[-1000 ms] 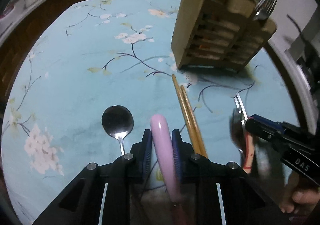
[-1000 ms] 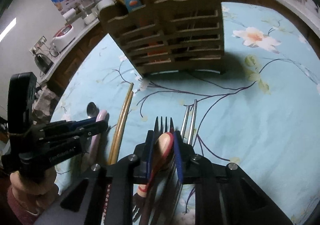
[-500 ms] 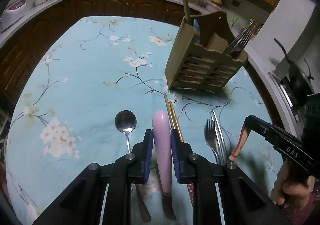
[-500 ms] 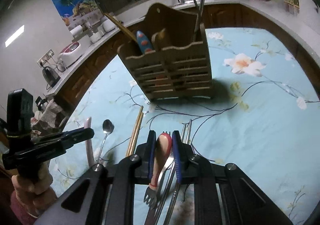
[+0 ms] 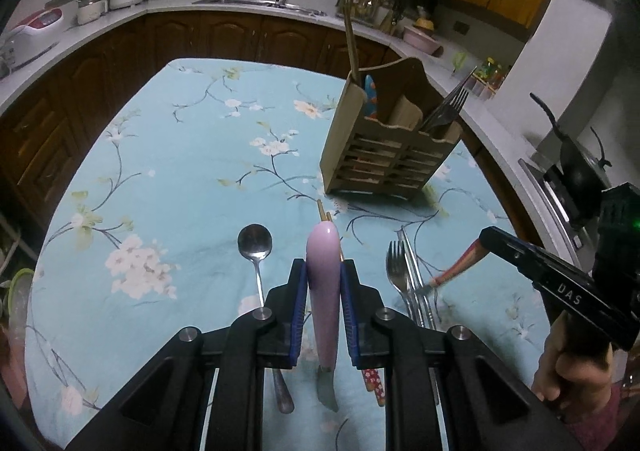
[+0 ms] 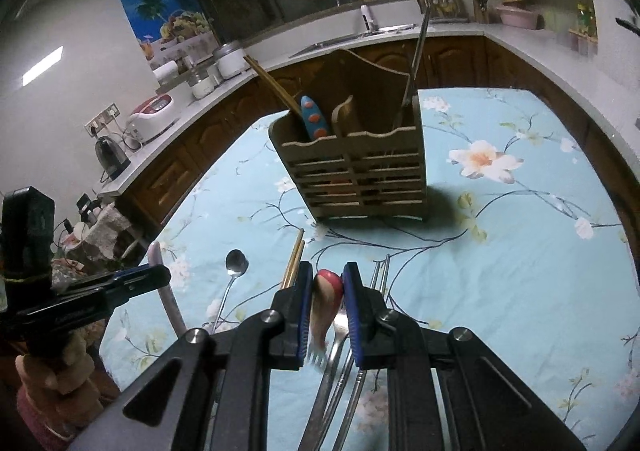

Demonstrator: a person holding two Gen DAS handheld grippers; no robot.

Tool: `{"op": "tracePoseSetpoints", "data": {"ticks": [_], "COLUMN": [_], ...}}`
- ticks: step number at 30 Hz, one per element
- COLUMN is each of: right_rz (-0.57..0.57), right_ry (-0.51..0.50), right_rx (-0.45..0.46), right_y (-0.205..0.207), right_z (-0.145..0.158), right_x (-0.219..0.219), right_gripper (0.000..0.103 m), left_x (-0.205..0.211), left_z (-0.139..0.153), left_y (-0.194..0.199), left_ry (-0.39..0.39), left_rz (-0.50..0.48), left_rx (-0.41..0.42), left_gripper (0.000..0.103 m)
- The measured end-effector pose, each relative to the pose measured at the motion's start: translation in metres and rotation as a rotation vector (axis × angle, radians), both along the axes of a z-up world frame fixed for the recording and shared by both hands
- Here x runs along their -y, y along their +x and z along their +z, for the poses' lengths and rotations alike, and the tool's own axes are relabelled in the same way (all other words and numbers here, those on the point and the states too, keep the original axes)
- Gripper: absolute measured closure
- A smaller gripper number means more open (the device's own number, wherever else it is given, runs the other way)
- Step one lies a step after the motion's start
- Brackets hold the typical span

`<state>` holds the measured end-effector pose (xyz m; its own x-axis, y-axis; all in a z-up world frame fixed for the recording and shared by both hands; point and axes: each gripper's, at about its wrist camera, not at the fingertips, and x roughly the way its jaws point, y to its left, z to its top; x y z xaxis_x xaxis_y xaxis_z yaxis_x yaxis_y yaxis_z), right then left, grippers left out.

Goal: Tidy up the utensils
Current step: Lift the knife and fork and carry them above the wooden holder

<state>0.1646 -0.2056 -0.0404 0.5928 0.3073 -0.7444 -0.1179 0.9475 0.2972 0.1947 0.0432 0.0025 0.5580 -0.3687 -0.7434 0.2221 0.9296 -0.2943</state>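
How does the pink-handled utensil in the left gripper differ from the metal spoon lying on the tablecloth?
The pink-handled utensil is lifted, clamped in the left gripper; the metal spoon lies flat and free. The pink handle is thick, the spoon's thin. Both point toward the wooden caddy.

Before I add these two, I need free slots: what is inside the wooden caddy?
Wooden caddy holds chopsticks, a blue orange-spotted handle, a wooden piece and forks; lower parts are hidden.

Dim indoor light, strong fisheye edge distortion, dark vignetted corners.
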Motion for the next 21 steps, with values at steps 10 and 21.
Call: {"op": "tracePoseSetpoints", "data": {"ticks": [10, 21], "right_rz": [-0.007, -0.011], "right_ry": [-0.006, -0.011], "right_rx": [0.030, 0.058], "right_y": [-0.003, 0.001], "right_z": [0.011, 0.023], "right_x": [0.003, 0.006], "right_gripper": [0.088, 0.088], "left_x": [-0.007, -0.009], "left_z": [0.010, 0.027], "left_y": [-0.006, -0.005], "left_ry": [-0.016, -0.026], "left_rz": [0.004, -0.001], "left_rx": [0.026, 0.068], "left_gripper": [0.089, 0.089]}}
